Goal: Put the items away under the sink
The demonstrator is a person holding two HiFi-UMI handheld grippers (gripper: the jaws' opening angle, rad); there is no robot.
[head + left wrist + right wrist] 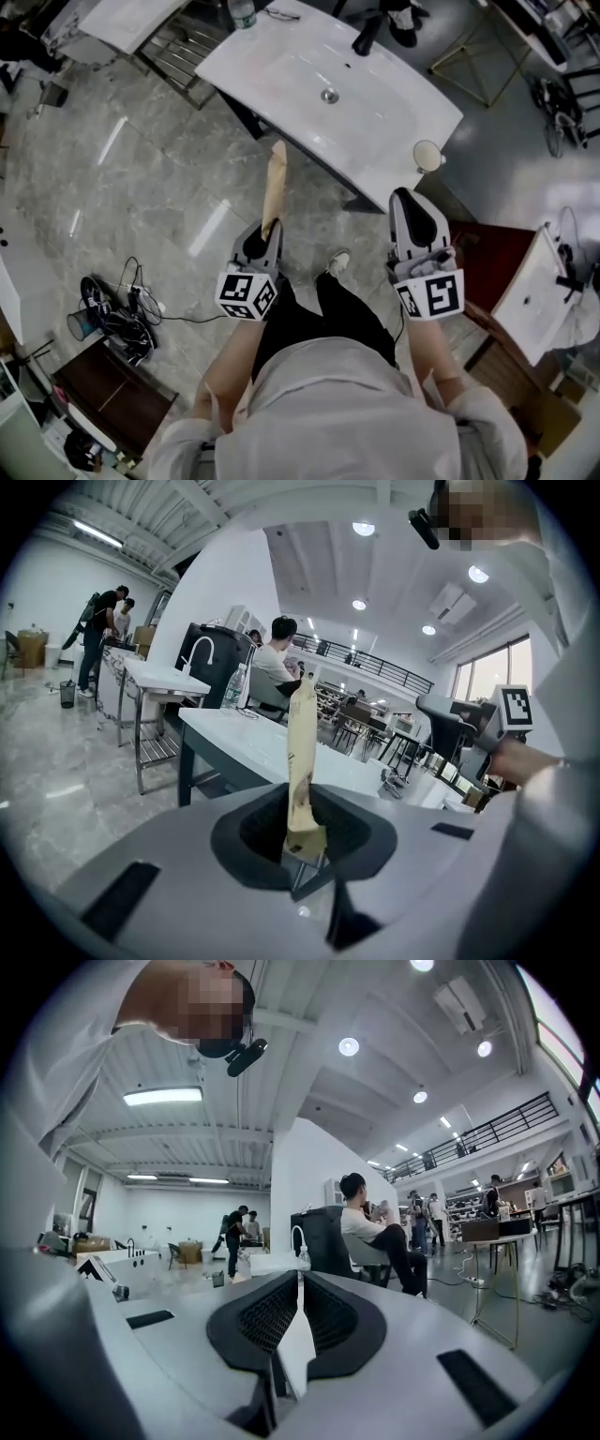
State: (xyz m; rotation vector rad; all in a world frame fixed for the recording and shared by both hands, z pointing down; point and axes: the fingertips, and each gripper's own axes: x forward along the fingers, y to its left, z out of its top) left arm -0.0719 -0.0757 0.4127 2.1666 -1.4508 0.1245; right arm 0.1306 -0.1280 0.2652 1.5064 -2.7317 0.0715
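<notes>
Gripping the long beige item [274,183] by its near end in my left claw [265,234], tip towards the far sink worktop [394,122]; my right claw [412,208] is closed, empty. I should crouch low and lead tip-first underneath.

Glossy grey stone-tile floor [141,169], glare streaks. White partition wall [300,1162]. Round recessed ceiling lamp [349,1046], long strip light [164,1097]. Black-railed upper gallery [487,1129]. Tall bright window [469,682].
</notes>
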